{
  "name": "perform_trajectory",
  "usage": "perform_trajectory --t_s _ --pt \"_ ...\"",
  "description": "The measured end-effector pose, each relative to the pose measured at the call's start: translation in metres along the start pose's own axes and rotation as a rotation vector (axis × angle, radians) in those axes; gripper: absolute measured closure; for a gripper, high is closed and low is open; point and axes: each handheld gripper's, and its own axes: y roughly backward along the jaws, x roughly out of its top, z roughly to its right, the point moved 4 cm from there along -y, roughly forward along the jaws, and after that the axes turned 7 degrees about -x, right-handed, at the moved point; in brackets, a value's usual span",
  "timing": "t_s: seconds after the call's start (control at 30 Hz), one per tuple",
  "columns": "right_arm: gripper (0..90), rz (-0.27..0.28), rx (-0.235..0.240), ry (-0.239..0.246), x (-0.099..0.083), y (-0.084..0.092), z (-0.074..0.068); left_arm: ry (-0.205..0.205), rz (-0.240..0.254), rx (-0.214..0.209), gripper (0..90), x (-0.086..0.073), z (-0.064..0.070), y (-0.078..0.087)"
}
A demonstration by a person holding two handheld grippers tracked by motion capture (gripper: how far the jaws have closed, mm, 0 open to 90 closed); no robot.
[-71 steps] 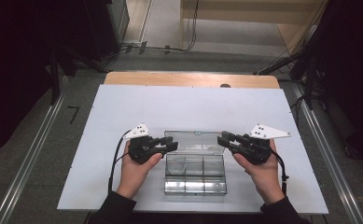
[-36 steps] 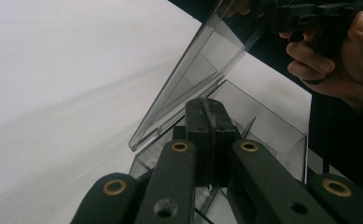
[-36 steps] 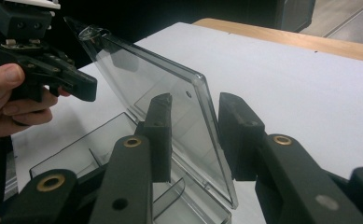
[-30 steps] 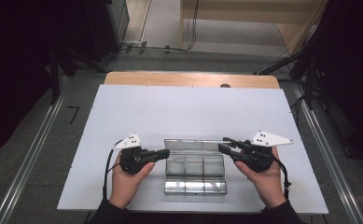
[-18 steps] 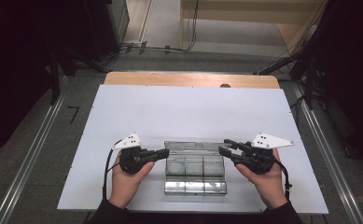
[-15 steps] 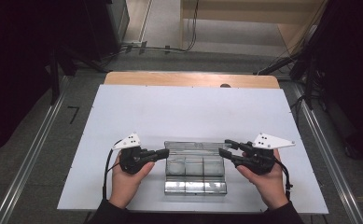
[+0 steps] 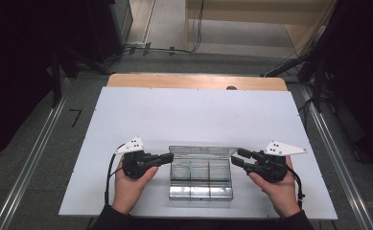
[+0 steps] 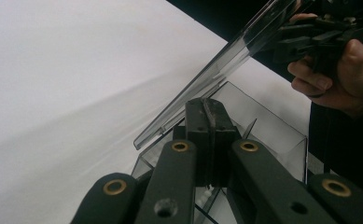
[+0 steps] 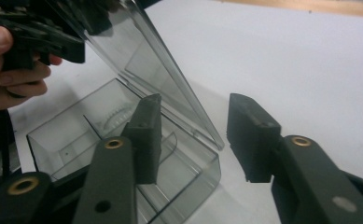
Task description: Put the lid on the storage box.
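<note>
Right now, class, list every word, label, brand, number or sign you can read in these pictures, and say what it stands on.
None: no readable text on the clear plastic box, its raised lid, the white table or the two grippers.

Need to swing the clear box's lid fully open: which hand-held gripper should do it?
Probably the left hand-held gripper: it looks shut on the box's lid. The right hand-held gripper is open, gripping nothing.
</note>
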Motion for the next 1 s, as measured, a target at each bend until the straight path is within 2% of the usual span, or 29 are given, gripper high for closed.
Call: perform_trajectory --t_s 0.23,0.4,0.8,1.0 --pt "76.4 -0.041 0.0 -0.048 -0.011 -0.002 0.004 -0.004 0.005 -0.004 90.0 0.0 0.0 0.001" --pt "87.1 -0.058 0.019 -0.044 -0.015 -0.004 0.002 -0.004 0.004 -0.011 90.0 0.0 0.001 0.0" --pt "87.7 -0.046 0.059 -0.026 -0.013 -0.005 -0.005 -0.015 0.01 -0.023 90.0 -0.001 0.005 0.001" --pt "87.7 -0.037 0.069 -0.021 -0.013 -0.004 -0.009 -0.029 -0.005 -0.036 90.0 -0.003 0.008 -0.001"
